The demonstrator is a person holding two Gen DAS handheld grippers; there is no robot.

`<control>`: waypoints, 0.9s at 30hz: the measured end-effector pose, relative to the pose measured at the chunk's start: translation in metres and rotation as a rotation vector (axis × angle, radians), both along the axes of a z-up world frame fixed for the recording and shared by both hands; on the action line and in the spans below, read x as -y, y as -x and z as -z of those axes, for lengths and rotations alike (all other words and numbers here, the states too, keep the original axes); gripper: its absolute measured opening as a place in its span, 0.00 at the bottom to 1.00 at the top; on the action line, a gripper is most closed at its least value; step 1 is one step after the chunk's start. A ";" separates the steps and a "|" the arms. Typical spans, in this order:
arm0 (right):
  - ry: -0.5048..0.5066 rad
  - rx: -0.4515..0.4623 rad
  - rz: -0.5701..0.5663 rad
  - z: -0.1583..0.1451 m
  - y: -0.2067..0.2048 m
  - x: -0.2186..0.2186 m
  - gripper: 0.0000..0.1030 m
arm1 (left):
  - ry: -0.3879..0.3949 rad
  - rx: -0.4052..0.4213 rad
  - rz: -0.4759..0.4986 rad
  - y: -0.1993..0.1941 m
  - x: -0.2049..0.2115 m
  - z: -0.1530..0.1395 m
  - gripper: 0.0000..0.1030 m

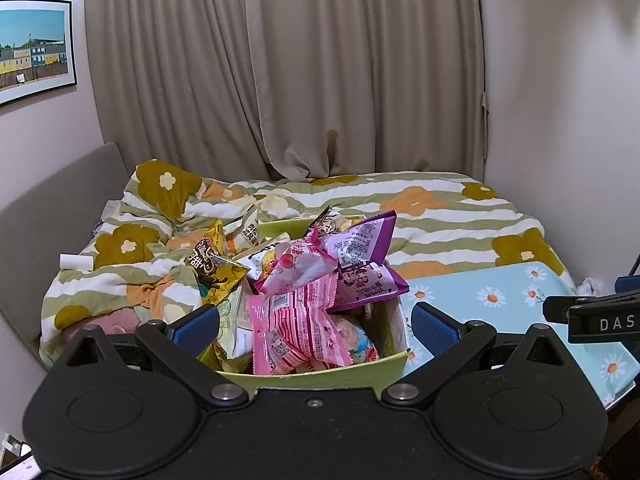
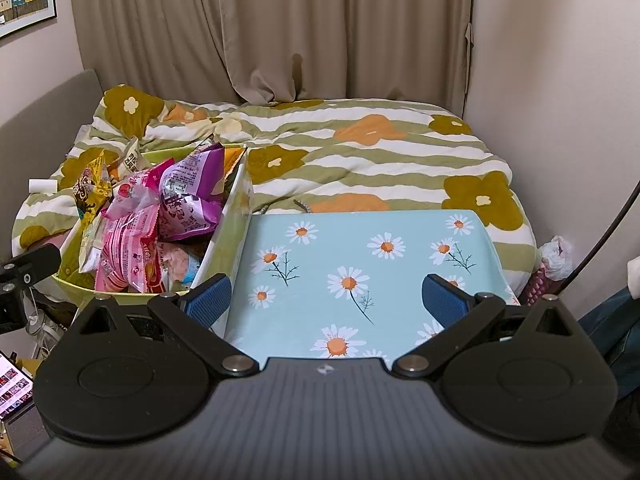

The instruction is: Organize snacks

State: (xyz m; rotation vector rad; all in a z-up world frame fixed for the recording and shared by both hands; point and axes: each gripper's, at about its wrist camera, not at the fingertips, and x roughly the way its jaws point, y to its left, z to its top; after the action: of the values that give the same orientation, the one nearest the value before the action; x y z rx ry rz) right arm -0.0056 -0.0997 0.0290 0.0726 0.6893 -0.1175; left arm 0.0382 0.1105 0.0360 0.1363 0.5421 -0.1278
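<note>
A light green bin stands on the bed, heaped with snack packets: pink striped ones, purple ones and a yellow-brown one. My left gripper is open just in front of the bin, its blue pads spread about the bin's width, nothing between them. My right gripper is open over the daisy-print surface to the right of the bin, holding nothing.
A flower-patterned quilt covers the bed. A grey headboard runs along the left, curtains hang behind, and a wall closes the right side. A small white tube lies on the quilt at left. A phone screen glows low left.
</note>
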 end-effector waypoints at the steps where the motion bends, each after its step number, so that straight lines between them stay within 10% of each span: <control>1: -0.001 0.001 0.000 0.000 0.000 0.001 1.00 | 0.002 0.000 0.000 0.000 0.000 0.000 1.00; 27: -0.006 0.002 0.010 0.001 -0.004 -0.005 1.00 | 0.021 0.048 0.009 -0.002 -0.010 -0.002 1.00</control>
State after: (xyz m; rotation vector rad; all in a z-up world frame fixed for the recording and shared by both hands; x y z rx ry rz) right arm -0.0021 -0.0944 0.0280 0.0817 0.6878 -0.1248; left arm 0.0399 0.1207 0.0381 0.1208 0.4925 -0.1392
